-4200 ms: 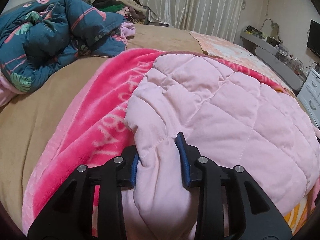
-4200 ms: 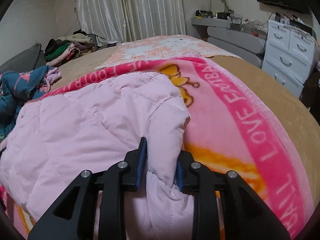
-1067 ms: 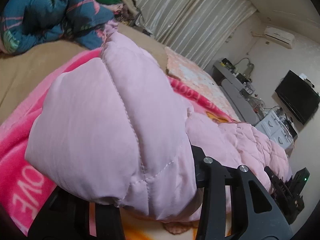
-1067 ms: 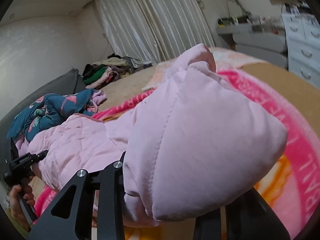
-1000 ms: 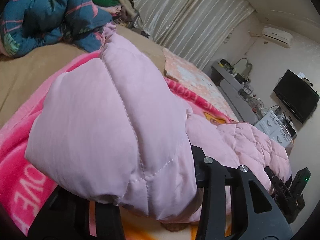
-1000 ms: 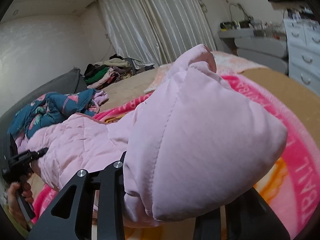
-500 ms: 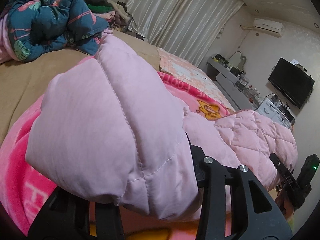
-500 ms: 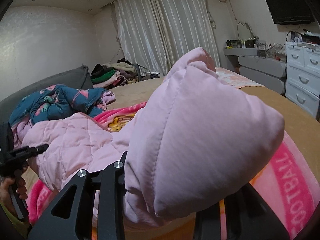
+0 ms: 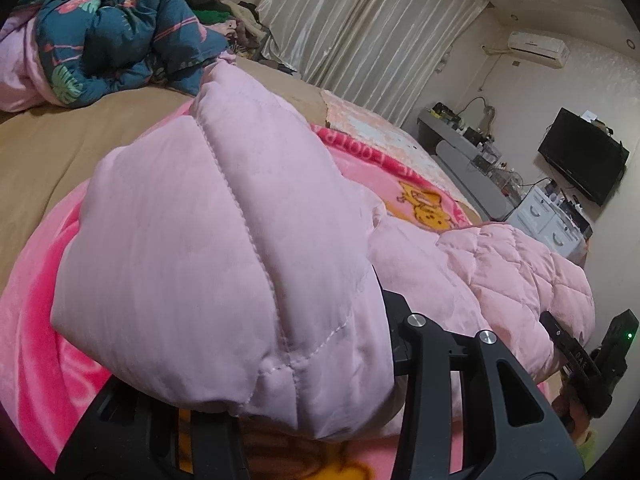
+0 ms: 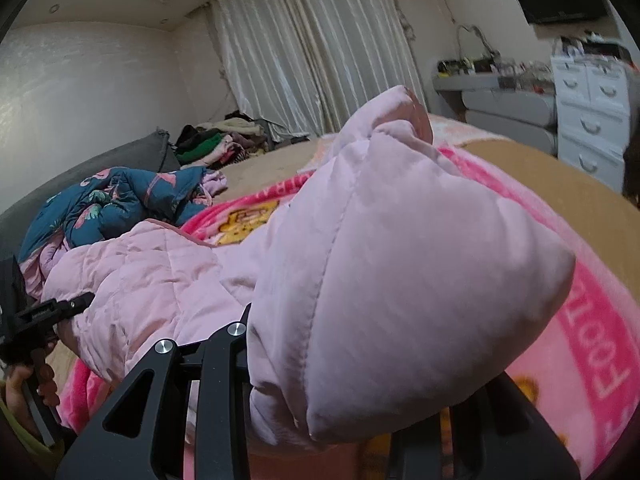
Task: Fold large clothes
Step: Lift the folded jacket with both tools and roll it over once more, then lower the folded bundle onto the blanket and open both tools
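The left gripper (image 9: pixel 320 364), a black two-finger tool, is clamped on a padded end of the pale pink quilted jacket (image 9: pixel 224 248); the fabric bulges over the fingers and hides the left one and both tips, so only the right finger's frame shows against the cloth. The right gripper (image 10: pixel 352 368) is likewise clamped on another padded end of the same jacket (image 10: pixel 400 280), the cloth draped over its right finger and leaving only the left finger's frame exposed. The jacket hangs raised between the two tools, its quilted body sagging above the bright pink fleece blanket with white lettering and yellow cartoon print (image 9: pixel 32 344), which lies spread on the tan bed cover (image 9: pixel 48 148). The left wrist view alone shows the wall-mounted white air conditioner (image 9: pixel 538 48) and the black flat television (image 9: pixel 582 160), plus the right tool at the frame's right edge. The right wrist view alone shows the white chest of drawers (image 10: pixel 592 116) in full and the person's left hand (image 10: pixel 24 384) on the other tool's handle. Both views show the crumpled dark teal floral duvet (image 10: pixel 116 200) and pale pleated curtains (image 10: pixel 304 52).
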Action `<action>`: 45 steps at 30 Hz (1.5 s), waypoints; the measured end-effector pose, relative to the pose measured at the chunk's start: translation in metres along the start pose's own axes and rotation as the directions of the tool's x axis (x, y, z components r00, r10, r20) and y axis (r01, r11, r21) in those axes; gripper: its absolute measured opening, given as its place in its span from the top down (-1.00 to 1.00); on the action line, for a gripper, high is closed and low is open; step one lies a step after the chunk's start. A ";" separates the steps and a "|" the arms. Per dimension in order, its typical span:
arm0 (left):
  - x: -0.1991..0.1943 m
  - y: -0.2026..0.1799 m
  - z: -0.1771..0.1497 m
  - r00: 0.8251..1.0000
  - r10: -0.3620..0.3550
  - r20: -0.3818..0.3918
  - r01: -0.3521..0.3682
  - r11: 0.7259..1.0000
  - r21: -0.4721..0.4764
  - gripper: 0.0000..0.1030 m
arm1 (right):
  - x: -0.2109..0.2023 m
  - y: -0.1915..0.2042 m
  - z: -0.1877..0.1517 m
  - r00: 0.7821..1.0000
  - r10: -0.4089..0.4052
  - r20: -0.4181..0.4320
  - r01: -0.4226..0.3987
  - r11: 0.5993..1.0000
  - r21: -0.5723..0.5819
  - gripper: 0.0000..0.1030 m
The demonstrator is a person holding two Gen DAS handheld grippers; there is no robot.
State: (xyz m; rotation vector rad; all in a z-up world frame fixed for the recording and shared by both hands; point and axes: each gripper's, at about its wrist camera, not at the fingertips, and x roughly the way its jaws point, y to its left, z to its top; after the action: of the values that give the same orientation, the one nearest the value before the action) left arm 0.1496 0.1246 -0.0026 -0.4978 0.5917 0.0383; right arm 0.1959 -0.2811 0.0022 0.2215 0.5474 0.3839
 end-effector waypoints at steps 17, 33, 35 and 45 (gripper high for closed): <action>0.004 0.038 -0.037 0.994 0.044 -0.096 -0.056 0.990 -0.127 -0.26 | 0.026 -0.075 -0.049 0.966 0.051 -0.252 0.084 0.865 0.495 -0.55; -0.083 0.054 -0.041 0.990 0.138 -0.001 -0.137 0.980 -0.148 -0.82 | -0.084 -0.052 -0.045 0.970 -0.243 -0.020 0.233 0.899 0.371 -0.92; -0.098 0.046 -0.039 0.987 0.160 0.028 -0.156 0.982 -0.108 -0.82 | -0.106 -0.032 -0.039 0.965 -0.258 0.051 0.233 0.929 0.289 -0.92; -0.150 -0.015 -0.042 0.979 0.165 0.124 -0.173 0.983 0.057 -0.82 | -0.177 0.045 -0.032 0.966 -0.164 0.200 0.169 0.986 -0.008 -0.92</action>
State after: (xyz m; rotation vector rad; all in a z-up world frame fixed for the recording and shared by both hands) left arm 0.0051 0.1079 0.0551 -0.3755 0.5159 0.2077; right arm 0.0267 -0.3099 0.0710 0.1861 0.3606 0.2019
